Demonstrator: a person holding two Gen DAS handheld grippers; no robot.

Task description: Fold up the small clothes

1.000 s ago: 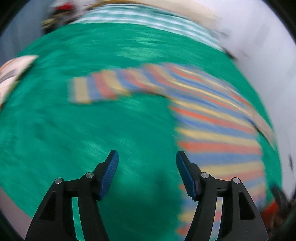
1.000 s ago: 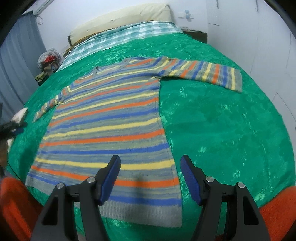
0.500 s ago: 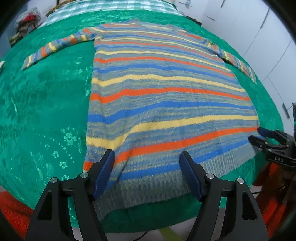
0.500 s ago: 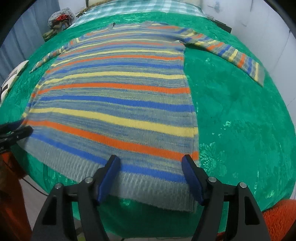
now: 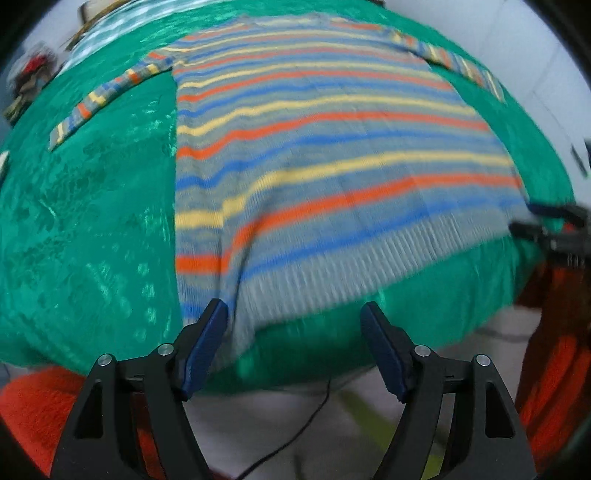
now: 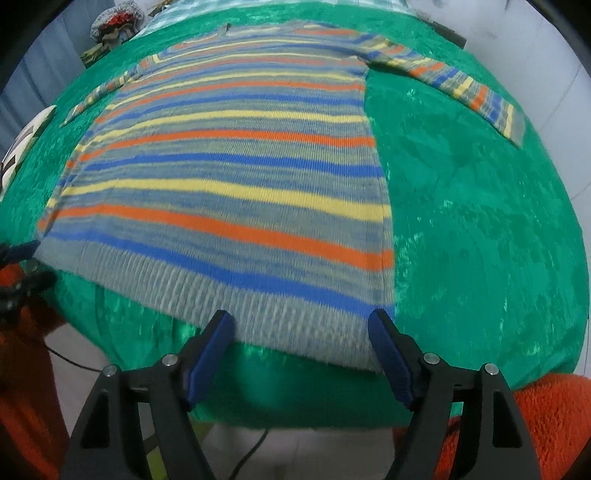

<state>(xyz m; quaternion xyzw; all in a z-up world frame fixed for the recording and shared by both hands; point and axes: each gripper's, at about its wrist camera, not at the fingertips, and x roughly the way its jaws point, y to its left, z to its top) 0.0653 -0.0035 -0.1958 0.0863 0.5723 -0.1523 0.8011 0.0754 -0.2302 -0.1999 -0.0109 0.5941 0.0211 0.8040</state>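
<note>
A knitted sweater (image 5: 314, 147) striped grey, blue, yellow and orange lies flat on the green bedspread (image 5: 92, 221), sleeves spread out. Its ribbed hem (image 5: 332, 273) runs along the near edge of the bed. My left gripper (image 5: 293, 314) hangs over the hem's left corner, jaws opening, pads clear of the knit. My right gripper (image 6: 300, 321) hangs over the hem's right corner (image 6: 332, 332), jaws also opening, with the knit between the fingers but not pinched. Each gripper shows at the edge of the other's view: right gripper (image 5: 554, 225), left gripper (image 6: 22, 266).
A checked blanket (image 6: 177, 14) covers the far end of the bed, with a pile of things (image 6: 114, 22) beside it. A white and black object (image 6: 26, 144) lies on the left of the bed. Orange fabric (image 6: 535, 424) and a cable (image 5: 295, 435) on the floor are below the bed edge.
The left gripper swung from the left sleeve area across to the hem's left corner. The right gripper sank toward the hem's right corner. Both pairs of jaws stand a little wider.
</note>
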